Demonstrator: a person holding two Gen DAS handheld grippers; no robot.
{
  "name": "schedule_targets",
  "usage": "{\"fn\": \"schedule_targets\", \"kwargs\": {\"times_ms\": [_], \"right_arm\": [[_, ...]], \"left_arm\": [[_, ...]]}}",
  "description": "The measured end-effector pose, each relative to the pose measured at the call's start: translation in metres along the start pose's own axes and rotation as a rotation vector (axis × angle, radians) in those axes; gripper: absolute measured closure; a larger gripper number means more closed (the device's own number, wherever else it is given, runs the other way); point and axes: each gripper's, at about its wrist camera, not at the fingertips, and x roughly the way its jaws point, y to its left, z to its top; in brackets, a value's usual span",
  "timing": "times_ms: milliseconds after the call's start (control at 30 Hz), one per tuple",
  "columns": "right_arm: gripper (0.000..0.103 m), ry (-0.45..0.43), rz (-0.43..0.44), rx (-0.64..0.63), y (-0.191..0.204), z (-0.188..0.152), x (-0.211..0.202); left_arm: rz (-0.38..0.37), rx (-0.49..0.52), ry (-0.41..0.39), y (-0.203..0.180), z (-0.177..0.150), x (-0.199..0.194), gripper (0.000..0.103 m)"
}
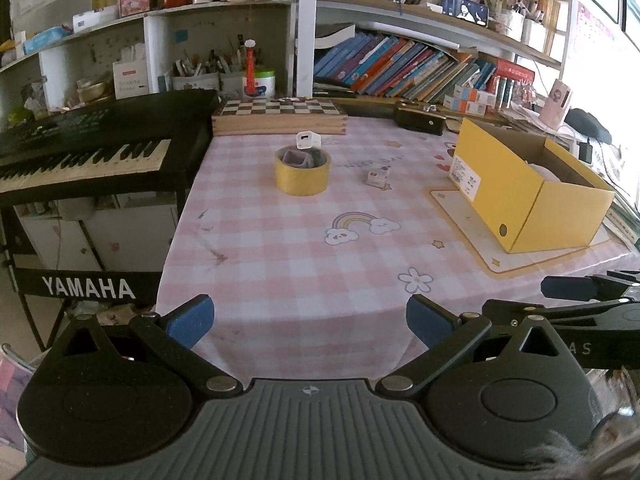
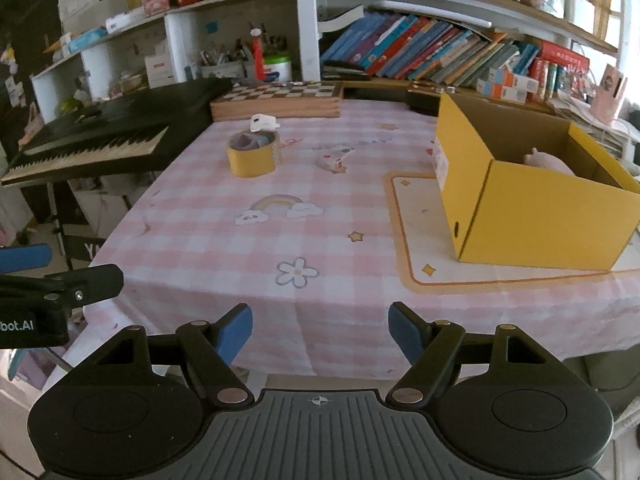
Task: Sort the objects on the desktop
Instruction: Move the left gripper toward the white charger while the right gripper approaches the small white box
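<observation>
on the desk (image 1: 280,248) stand 1 yellow tape roll (image 1: 302,171), 1 white charger plug (image 1: 307,141) just behind it, 1 small white packet (image 1: 378,177), 1 open yellow box (image 1: 520,192), 1 chessboard case (image 1: 280,117) and 1 dark case (image 1: 420,119), with 1 black keyboard (image 1: 92,148) beside the desk.

Left of the table (image 1: 280,248) a black Yamaha keyboard (image 1: 92,152), behind it a chessboard box (image 1: 280,114) and shelves of leaning books (image 1: 400,66).
</observation>
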Motion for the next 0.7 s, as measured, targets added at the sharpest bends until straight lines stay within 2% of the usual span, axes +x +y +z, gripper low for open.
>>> {"fn": "schedule_targets", "kwargs": {"times_ms": [233, 700], "right_arm": [[0.026, 0.009, 0.019, -0.011, 0.001, 0.013, 0.019], [0.026, 0.028, 0.063, -0.049, -0.005, 0.061, 0.074]], "left_arm": [[0.006, -0.003, 0.014, 0.002, 0.010, 0.019, 0.000], [0.043, -0.022, 0.033, 0.005, 0.055, 0.079, 0.000]]}}
